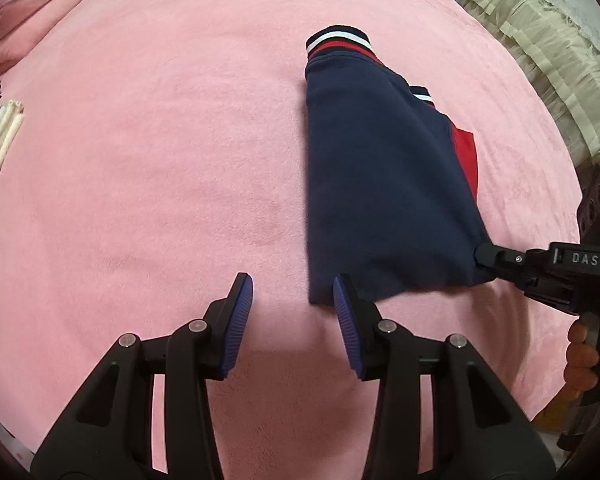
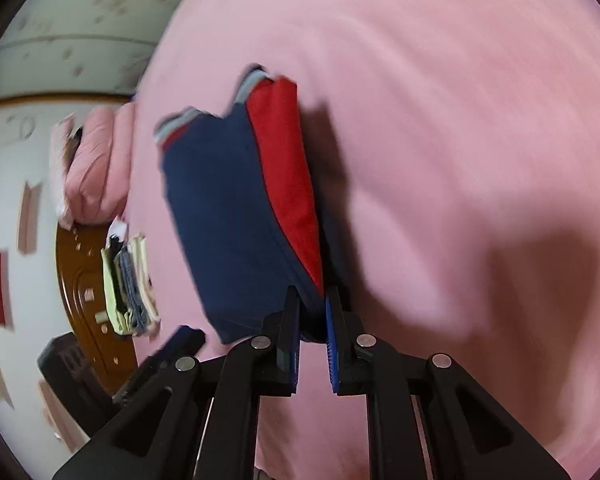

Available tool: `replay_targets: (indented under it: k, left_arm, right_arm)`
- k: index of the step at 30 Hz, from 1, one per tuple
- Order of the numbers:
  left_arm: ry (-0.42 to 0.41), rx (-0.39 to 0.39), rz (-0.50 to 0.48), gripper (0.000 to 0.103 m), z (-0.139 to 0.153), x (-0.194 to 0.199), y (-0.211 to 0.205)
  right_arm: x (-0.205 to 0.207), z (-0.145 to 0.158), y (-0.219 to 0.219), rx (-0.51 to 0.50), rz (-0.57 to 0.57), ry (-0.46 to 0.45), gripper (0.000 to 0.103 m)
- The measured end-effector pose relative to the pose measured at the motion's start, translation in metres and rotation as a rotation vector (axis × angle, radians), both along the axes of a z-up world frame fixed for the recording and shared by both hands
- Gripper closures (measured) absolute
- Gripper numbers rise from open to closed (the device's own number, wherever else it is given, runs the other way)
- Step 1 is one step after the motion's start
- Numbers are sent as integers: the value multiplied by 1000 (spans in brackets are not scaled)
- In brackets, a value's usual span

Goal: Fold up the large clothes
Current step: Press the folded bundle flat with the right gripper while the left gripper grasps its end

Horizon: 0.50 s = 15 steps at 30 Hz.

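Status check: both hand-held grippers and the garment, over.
Left hand-held gripper open, empty. Right hand-held gripper pinching folded navy-red garment at its corner on pink blanket. Nothing in the way.

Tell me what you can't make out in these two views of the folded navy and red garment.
- Navy and red folded garment: underside hidden against pink blanket; right wrist view motion-blurred.
- Stack of folded pale clothes: small, blurred.
- Right gripper fingers: tips covered by the garment's corner.
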State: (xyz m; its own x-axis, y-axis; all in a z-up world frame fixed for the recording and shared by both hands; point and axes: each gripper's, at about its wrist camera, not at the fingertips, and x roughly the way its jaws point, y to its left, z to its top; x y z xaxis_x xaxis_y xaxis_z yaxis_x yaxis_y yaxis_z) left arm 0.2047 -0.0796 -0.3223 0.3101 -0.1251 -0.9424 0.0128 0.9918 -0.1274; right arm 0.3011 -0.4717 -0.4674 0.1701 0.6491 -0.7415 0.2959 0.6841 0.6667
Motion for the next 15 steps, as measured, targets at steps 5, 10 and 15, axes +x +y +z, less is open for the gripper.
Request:
replay_targets:
  k: [5, 10, 15]
  left_arm:
    - [-9, -38, -9, 64, 11, 4, 4]
    - [12, -94, 12, 64, 9, 17, 5]
    - [49, -124, 22, 64, -5, 34, -4]
  right_arm:
    - [6, 15, -8, -7, -44, -134, 38]
    - [28, 20, -17, 27, 3, -94, 32]
    - [19, 6, -2, 29, 74, 11, 42]
